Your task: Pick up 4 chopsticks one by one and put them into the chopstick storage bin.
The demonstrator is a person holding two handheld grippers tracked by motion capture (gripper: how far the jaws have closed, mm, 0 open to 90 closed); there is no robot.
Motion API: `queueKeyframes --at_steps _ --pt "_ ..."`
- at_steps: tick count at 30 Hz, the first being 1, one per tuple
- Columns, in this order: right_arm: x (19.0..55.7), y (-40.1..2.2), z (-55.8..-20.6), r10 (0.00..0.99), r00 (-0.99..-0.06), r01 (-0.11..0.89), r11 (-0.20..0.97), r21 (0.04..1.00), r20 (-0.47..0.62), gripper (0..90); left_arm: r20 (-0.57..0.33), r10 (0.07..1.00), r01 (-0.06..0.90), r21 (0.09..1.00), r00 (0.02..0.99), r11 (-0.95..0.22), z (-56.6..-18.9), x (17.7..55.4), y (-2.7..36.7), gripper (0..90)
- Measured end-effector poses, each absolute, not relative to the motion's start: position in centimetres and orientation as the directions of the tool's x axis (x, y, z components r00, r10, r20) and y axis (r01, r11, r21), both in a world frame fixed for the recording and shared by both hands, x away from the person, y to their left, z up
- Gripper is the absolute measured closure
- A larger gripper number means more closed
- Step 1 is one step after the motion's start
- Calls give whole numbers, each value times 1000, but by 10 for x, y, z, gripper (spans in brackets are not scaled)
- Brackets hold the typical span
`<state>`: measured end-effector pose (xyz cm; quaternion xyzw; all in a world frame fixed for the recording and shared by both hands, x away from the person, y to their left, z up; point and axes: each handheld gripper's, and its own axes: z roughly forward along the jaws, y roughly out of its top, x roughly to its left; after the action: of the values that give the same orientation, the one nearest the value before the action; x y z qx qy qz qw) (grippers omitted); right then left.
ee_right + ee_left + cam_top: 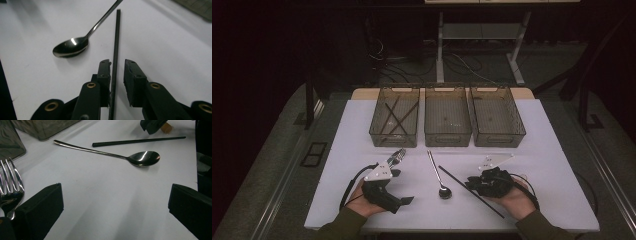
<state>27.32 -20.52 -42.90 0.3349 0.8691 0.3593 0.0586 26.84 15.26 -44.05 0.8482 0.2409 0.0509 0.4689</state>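
Both hands sit at the near edge of the white table (532,125), one gripper each. Right gripper (117,71) is low over the black chopstick (115,45), straddling it: stick runs down the slot between the two jaws, hard against the left pad in the right gripper view, a visible gap on the other pad. So jaws narrow but not clamped yet (no squeeze on the stick that I can see).

Chopstick lies flat on the table, right of centre in the high view, diagonal from centre-far to near-right. Spoon (439,176) lies just left of it, bowl toward the near edge, handle pointing far; the two are close but apart.

Left gripper (115,202) at near left, jaws spread wide, bare table between them. Fork (10,187) lies just beside its left jaw in the left gripper view, tines pointing away from the camera.

Far side: three clear bins in a row. Left bin (395,116) holds several dark sticks, crossed. Middle bin (447,117) and right bin (497,117): contents too small to tell.
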Motion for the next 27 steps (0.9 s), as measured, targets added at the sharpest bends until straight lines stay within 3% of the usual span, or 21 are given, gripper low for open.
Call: queueKeyframes --at_steps 27 --pt "266 -194 -442 606 -795 493 613 617 33 855 -131 448 353 815 884 -459 -441 268 151 0"
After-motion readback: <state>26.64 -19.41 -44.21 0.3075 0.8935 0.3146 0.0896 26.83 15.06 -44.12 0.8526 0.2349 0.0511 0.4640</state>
